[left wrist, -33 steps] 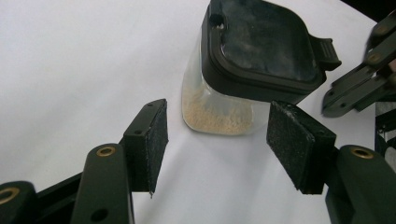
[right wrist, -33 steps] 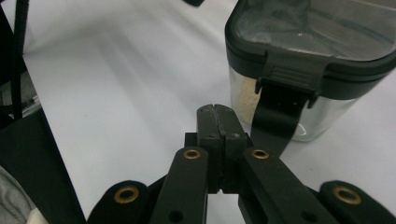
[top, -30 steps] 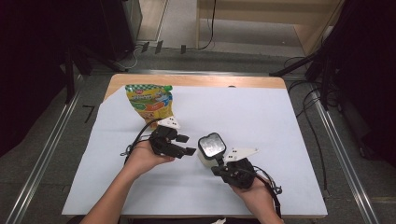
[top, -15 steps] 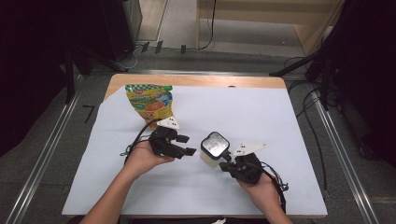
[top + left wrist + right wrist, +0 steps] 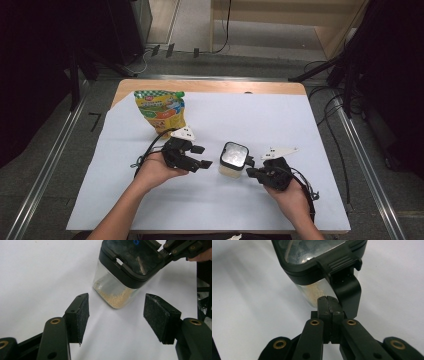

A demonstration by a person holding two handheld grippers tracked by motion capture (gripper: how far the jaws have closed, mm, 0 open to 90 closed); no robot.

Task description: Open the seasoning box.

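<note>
The clear container [image 5: 233,160] with a black lid stands upright on the white-covered tabletop [image 5: 260,120], between the two hands, near the front edge; a thin layer of grain lies at its bottom; the right tool [image 5: 251,173], jaws pressed together, touches the lid's latch [image 5: 342,263]; the left tool [image 5: 201,156] waits wide and empty just left; the lid looks closed; the yellow pouch [image 5: 161,110] stands untouched farther left, so opening and filling seem left.

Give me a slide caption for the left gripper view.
Open left gripper faces a clear container holding some grain.
</note>
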